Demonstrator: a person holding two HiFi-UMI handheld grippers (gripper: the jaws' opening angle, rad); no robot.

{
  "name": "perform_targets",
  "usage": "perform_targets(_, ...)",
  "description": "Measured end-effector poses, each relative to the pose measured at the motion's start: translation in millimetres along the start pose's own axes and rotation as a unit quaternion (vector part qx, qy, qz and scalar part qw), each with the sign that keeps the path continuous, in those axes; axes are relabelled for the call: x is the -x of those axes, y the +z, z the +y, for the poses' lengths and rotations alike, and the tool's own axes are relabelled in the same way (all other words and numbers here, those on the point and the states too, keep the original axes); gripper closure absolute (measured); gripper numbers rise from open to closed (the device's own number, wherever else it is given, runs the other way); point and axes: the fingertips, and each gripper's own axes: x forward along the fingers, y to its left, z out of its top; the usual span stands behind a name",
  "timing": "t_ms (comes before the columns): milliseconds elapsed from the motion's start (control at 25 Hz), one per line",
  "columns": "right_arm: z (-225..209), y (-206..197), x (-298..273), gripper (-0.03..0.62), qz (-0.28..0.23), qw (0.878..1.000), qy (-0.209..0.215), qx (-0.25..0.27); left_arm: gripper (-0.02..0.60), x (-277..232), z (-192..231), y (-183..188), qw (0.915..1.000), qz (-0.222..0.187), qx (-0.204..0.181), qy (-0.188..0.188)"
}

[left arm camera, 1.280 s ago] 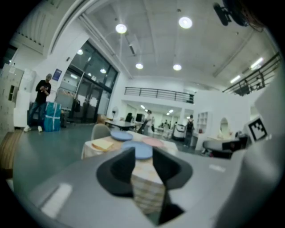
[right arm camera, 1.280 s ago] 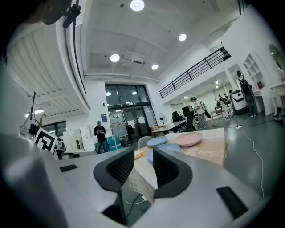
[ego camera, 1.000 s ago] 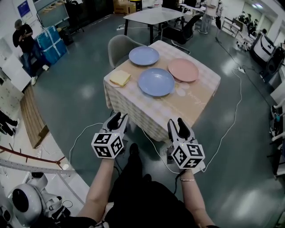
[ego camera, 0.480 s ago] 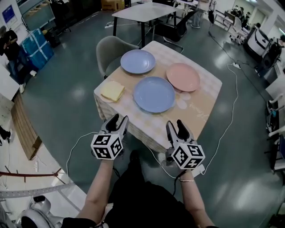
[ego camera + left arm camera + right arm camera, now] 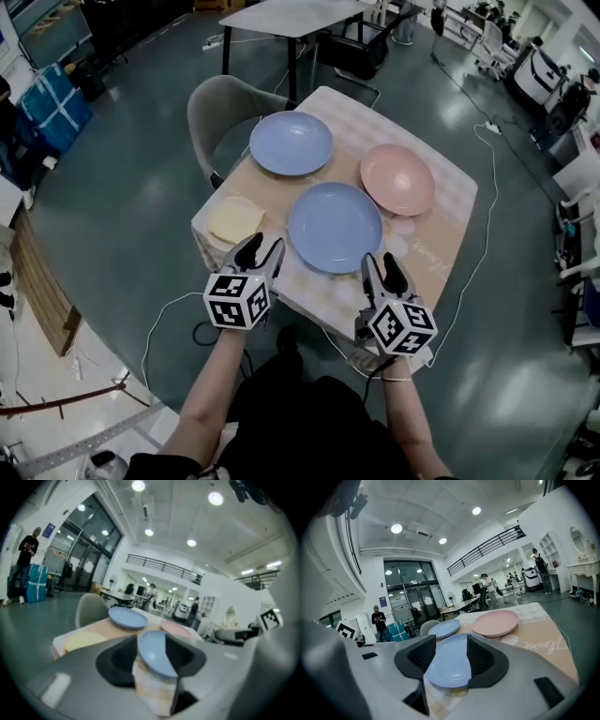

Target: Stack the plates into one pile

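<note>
Three plates lie apart on the cloth-covered table: a blue plate nearest me, a second blue plate behind it, a pink plate at the right. My left gripper hovers at the table's near edge, left of the near blue plate. The right gripper hangs by that plate's near right rim. Both stand open with nothing between their jaws, which have just been opening. The near blue plate lies straight ahead in both gripper views, with the pink plate beyond it.
A flat yellow pad lies on the table's left corner. A grey chair stands behind the table on the left. Another table stands further back. A white cable runs over the floor at the right.
Both grippers have moved forward from over the floor to the table's near edge. The plates have not moved on the table.
</note>
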Motion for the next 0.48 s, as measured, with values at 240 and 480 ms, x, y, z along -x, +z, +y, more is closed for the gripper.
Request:
perform_targets(240,-25.9,-2.1,-16.1,0.411,0.004,0.999,-0.049,-0.010,0.376,-39.5,10.7,-0.6,0.9996,0.021,0.014,-0.015)
perform_targets(480,-54.5,-9.0,-27.0,0.411,0.005,0.996,-0.082,-0.044,0.374,-71.9,12.7,-5.8,0.9988,0.033,0.024,-0.028)
